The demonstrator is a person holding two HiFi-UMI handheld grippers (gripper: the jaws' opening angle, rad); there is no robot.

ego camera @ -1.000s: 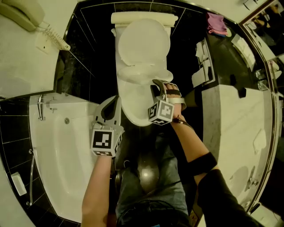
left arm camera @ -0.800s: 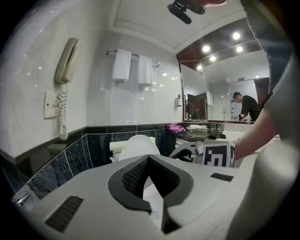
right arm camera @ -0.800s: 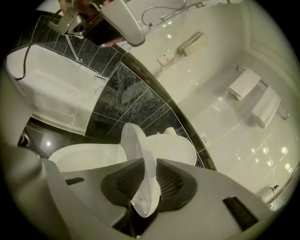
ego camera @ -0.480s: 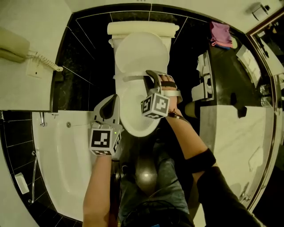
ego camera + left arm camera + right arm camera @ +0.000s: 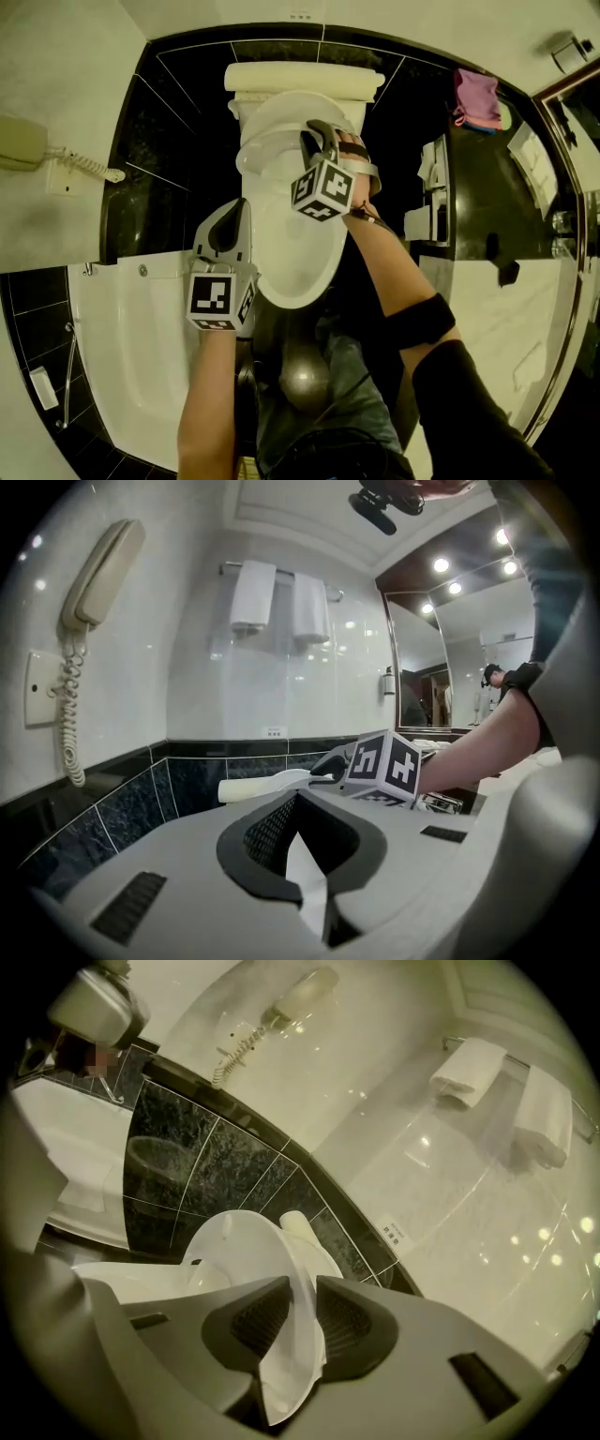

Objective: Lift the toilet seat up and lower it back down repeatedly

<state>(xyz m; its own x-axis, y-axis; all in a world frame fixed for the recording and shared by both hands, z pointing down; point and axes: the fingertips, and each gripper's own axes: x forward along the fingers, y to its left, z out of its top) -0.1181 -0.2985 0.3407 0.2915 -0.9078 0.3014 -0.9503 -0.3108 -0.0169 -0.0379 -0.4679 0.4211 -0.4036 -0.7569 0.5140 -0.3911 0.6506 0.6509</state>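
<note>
The white toilet (image 5: 295, 253) stands against the black tiled wall, its tank (image 5: 302, 80) at the top of the head view. My right gripper (image 5: 315, 133) is shut on the front edge of the toilet seat (image 5: 272, 131), which is tilted high and close to the tank. In the right gripper view the thin white seat (image 5: 234, 1241) runs between the pads of the right gripper (image 5: 298, 1288). My left gripper (image 5: 242, 208) hovers beside the bowl's left rim, its tips together and holding nothing. The left gripper view shows the left gripper (image 5: 295, 803) pointing at the right gripper (image 5: 328, 759).
A white bathtub (image 5: 141, 337) lies at the left, with a wall telephone (image 5: 23, 145) above it. At the right stands a marble counter (image 5: 487, 281), with a pink cloth (image 5: 478, 98) behind it. Folded towels (image 5: 277, 597) hang high on the wall. The person's legs are below the bowl.
The right gripper has travelled up toward the tank with the seat, swinging it from low over the bowl to steeply raised. The left gripper has drifted forward along the bowl's left side.
</note>
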